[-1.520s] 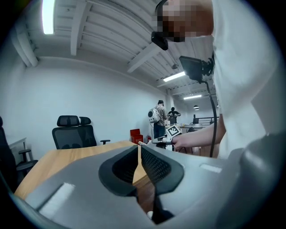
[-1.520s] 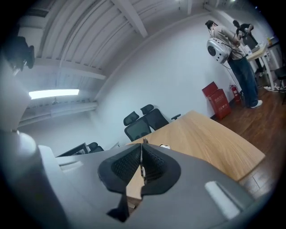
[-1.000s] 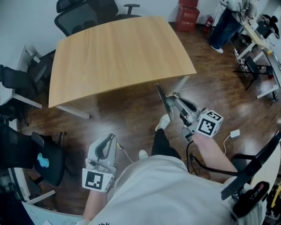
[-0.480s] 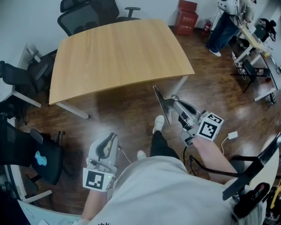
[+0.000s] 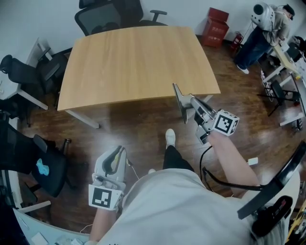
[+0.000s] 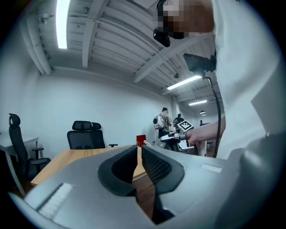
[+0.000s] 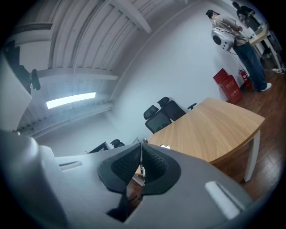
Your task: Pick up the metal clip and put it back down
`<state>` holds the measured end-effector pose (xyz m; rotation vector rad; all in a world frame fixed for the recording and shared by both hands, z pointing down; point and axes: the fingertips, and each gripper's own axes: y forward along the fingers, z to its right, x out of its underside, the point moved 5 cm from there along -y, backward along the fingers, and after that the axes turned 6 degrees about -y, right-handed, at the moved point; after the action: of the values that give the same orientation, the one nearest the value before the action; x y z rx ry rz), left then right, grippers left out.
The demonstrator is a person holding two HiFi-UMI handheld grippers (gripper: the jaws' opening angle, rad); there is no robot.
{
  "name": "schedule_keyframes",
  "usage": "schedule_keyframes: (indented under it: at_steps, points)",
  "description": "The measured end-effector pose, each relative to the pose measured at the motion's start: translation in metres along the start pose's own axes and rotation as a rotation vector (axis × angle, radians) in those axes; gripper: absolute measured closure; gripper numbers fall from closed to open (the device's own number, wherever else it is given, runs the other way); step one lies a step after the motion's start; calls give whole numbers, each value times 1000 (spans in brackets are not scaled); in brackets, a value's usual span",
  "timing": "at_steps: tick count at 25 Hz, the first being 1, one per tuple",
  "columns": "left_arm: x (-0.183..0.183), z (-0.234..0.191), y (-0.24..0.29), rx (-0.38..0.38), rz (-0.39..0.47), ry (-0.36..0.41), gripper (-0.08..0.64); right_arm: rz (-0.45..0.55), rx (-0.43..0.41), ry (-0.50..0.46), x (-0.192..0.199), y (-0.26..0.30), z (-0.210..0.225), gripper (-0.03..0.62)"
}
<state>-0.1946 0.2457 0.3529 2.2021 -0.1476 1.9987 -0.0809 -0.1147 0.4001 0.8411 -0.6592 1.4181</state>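
In the right gripper view a thin silver metal clip [image 7: 141,166] stands edge-on between the black pads, and my right gripper [image 7: 141,145] is shut on it. The head view shows the right gripper [image 5: 179,100] held level at the near right edge of the wooden table [image 5: 134,62]; the clip itself cannot be made out there. My left gripper [image 5: 118,152] hangs low beside the person's body, well short of the table. Its jaws [image 6: 137,151] are shut but for a thin slit, with nothing between them.
Black office chairs [image 5: 112,12] stand behind the table, with another chair [image 5: 21,79] at its left. A red crate [image 5: 217,21] and a standing person [image 5: 263,28] are at the back right. The person's white shoe [image 5: 169,136] and a white adapter [image 5: 252,161] are on the dark wood floor.
The right gripper has moved forward, from over the floor up to the table's near edge, still shut. The left gripper has hardly moved.
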Motion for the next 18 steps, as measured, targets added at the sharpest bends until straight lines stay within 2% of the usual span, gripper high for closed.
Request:
schedule_keyframes:
  at_steps: [7,10,13,18]
  points:
    - [-10,-7,53,-31,-16,-19,540,37,80,56,-33,48,87,584]
    - [-15,-10,82,-37,-30,-16,540,46,149,91,-46,60,134,584]
    - [-20,-13,116,-40,-60,-13,540,63,174,122,-60,77,182,584]
    - [-31,-16,172,-27,-101,-17,540,61,262,202,-64,95,266,584]
